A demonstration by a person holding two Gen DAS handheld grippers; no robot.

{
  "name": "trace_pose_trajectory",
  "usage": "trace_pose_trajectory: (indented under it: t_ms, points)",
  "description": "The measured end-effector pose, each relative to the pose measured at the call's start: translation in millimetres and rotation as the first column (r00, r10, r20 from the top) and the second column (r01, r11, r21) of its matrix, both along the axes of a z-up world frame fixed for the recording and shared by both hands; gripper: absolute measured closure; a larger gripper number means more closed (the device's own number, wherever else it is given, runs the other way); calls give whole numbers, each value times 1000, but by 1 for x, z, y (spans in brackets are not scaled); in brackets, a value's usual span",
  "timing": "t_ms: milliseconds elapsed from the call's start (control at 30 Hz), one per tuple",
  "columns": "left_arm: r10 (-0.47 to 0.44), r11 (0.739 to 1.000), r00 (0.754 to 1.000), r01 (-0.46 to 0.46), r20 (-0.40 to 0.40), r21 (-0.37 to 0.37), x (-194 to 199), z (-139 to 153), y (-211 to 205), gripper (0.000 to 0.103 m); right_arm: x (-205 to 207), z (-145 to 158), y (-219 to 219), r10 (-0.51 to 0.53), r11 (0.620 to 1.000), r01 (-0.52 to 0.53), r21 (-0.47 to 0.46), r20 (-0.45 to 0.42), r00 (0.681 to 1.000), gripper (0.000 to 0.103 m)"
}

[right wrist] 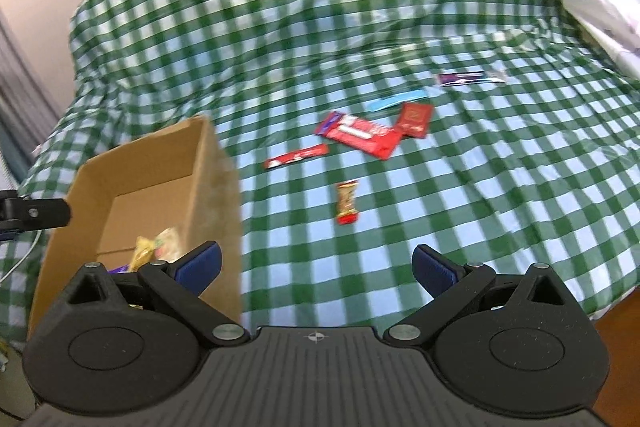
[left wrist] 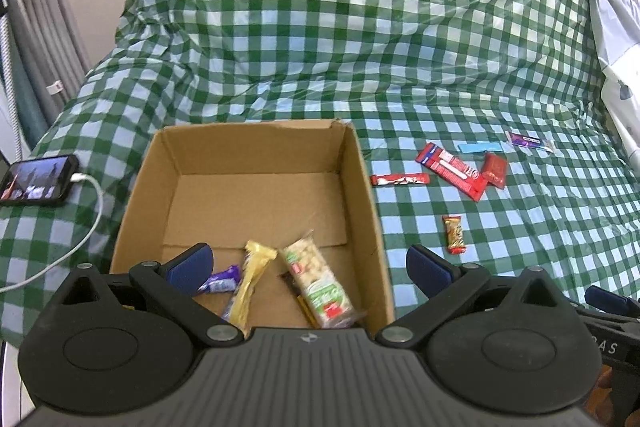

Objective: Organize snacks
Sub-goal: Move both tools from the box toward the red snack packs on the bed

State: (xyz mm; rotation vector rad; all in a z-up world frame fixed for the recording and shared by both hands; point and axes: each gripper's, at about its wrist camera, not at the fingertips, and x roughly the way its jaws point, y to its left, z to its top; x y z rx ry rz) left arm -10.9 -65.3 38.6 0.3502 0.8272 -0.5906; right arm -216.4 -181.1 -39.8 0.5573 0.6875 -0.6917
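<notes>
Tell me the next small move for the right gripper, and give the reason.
Probably ease the right gripper forward and down over the small gold-and-red snack. Its fingers are spread wide and hold nothing, and that snack is the nearest one lying loose on the checked cloth, outside the cardboard box that already holds several bars.

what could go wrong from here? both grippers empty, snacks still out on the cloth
1. The gold-and-red snack lies flat on wrinkled plastic checked cloth; the open right hand-held gripper may pinch cloth with it.
2. The red wrappers overlap, so one grasp may drag two.
3. The cardboard box looks light; a bump could shift it.
</notes>
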Motion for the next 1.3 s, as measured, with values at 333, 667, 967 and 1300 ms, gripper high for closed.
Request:
trace_pose_trajectory:
  t_ms: [333, 667, 967, 1300]
  points:
    - [-41, 999, 999, 41, -1, -3, 1, -4, -43, 0, -6, -10, -45, -65, 998, 64, -7, -5, 998, 2]
    - [-80, 997, 997, 80, 0, -7, 2, -8, -71, 0, -7, -16, -63, -83, 996, 83, -13, -8, 997, 2]
    - [-105, 994, 994, 105, -1, -6, -2, -14, -98, 0, -9, -22, -73, -97, 995, 97, -13, -14, 995, 2]
    - [-129, 992, 991, 129, -34, 6, -1, -32, -140, 0, -11, -32, -90, -115, 993, 115, -15, -26, 993, 2]
